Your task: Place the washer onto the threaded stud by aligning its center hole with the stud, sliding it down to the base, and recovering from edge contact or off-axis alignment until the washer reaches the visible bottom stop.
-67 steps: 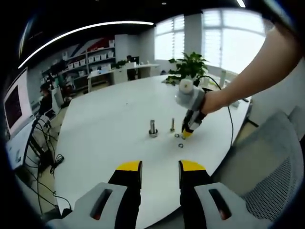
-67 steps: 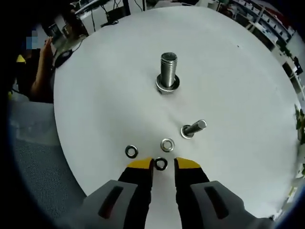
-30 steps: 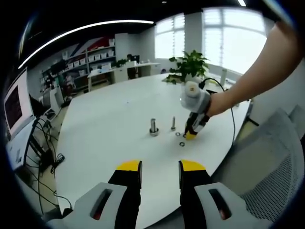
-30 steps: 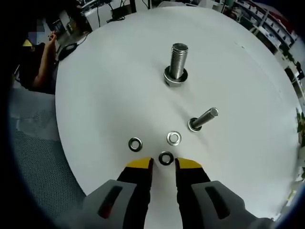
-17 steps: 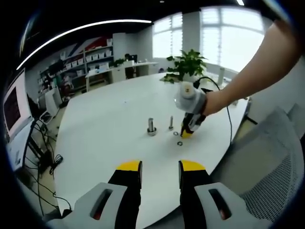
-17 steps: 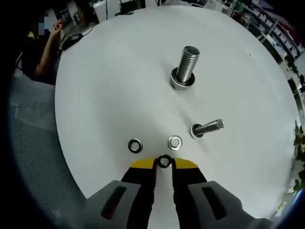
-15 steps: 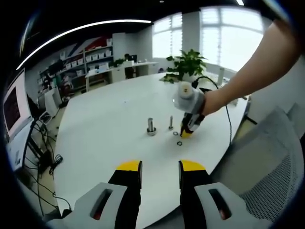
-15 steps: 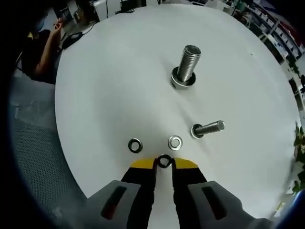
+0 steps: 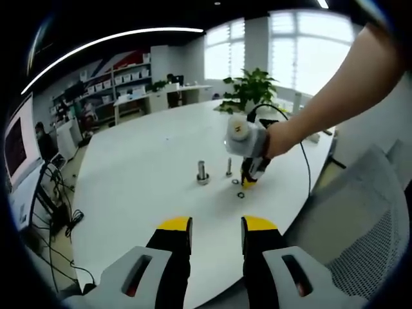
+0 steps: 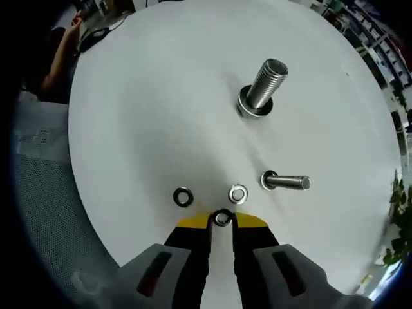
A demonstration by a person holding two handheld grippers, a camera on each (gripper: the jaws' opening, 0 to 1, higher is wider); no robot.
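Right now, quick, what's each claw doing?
Left claw: open, holding nothing, above the table edge.
Right claw: shut on the dark washer.

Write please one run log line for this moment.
right claw: shut on dark washer | left claw: open | studs: no washer added

Bright daylight from blown-out windows (image 9: 302, 51) plus a ceiling light strip (image 9: 109, 40). White table (image 10: 161, 96) evenly lit, soft short shadows. Heavy fisheye bending, edges soft.
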